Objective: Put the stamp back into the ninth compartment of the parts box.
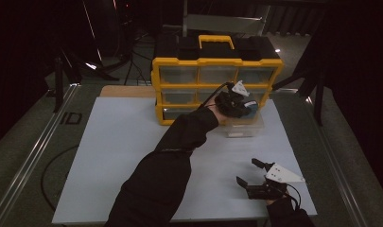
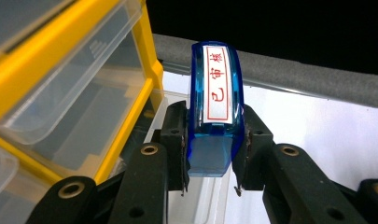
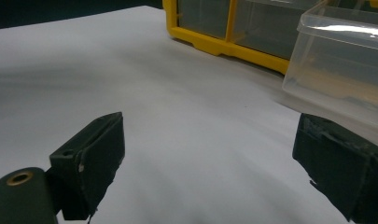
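White tabletop (image 1: 132, 156) carries one yellow drawer cabinet (image 1: 216, 66) at twelve o'clock, one clear drawer (image 1: 244, 126) pulled out, left gripper (image 2: 210, 158) clamping one blue stamp (image 2: 217, 107) above it, right gripper (image 3: 210, 172) gaping wide.

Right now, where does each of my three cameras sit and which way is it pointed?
High view: above the near table edge, looking forward and down at the yellow drawer cabinet; shows a black sleeve, left tool, right tool.
Left gripper view: rides the left tool, looking past its jaws shut on a blue stamp, cabinet alongside.
Right gripper view: rides the open right tool, low over the white table.
Shared: the right gripper view and the high view both show the pulled-out clear drawer.
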